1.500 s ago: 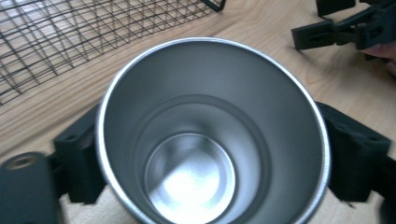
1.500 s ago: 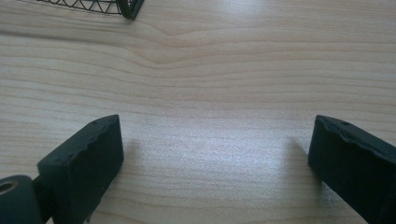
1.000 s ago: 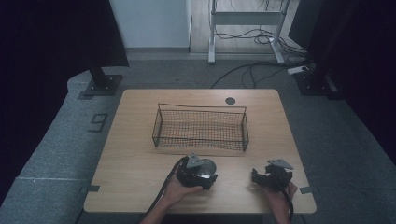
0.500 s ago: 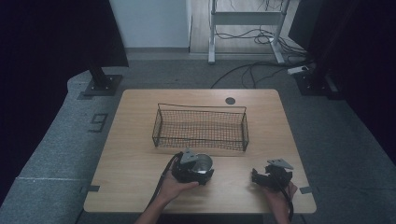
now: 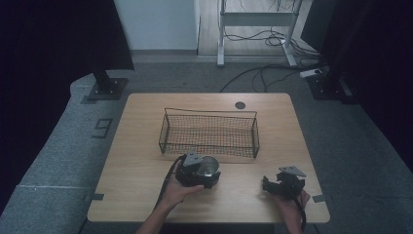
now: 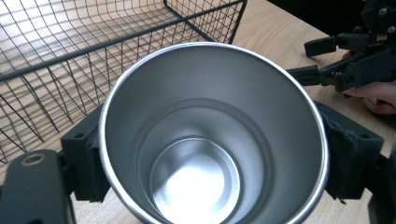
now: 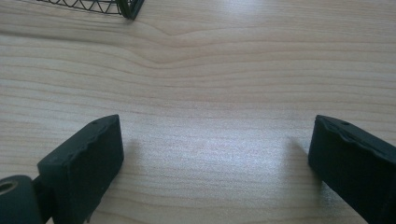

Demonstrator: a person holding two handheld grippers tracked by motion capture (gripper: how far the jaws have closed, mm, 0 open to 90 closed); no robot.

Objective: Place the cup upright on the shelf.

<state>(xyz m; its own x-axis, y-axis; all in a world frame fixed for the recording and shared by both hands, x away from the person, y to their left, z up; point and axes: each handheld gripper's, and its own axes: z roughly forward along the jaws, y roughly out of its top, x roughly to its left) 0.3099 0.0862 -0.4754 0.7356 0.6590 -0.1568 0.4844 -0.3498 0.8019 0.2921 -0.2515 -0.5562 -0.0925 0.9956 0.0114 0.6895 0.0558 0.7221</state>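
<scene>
Steel, one shiny round cup (image 6: 212, 135) sits clamped between the left gripper's (image 5: 197, 170) black jaws, at 6 o'clock of the single black wire basket (image 5: 209, 134), seemingly just above the wooden table (image 5: 141, 170). At 3 o'clock, the right gripper (image 7: 212, 163) gapes empty.

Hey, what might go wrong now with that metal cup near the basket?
The left gripper grips the smooth steel cup only at its sides, so it might slip or tilt. The wire basket stands just beyond, and the cup's base may catch its near rim. The right gripper rests open, too far off to steady it.
</scene>
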